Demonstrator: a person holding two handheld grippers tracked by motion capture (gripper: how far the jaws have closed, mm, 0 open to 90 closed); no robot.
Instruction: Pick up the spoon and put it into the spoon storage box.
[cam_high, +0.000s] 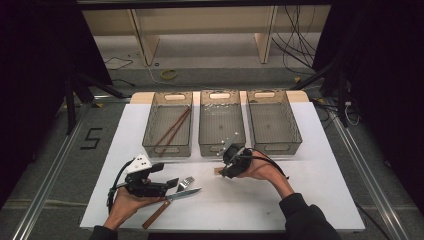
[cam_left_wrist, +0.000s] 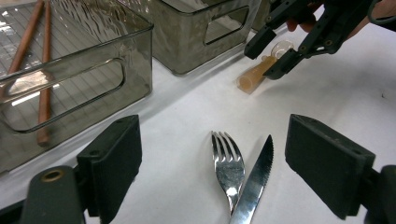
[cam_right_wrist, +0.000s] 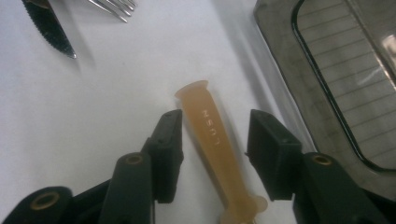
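Amber handle (cam_right_wrist: 216, 140), lettering legible in right gripper view, lies between wide right tongs (cam_right_wrist: 215, 140); left tongs (cam_left_wrist: 215, 163) wide.

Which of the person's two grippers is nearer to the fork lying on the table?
Left. The left gripper sits right at the fork, which lies between its open jaws beside the knife. The right gripper is farther off, straddling the amber handle.

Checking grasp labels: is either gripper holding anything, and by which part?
Nothing is held. The right gripper is open astride the amber handle without touching; the left gripper is open over the fork and knife.
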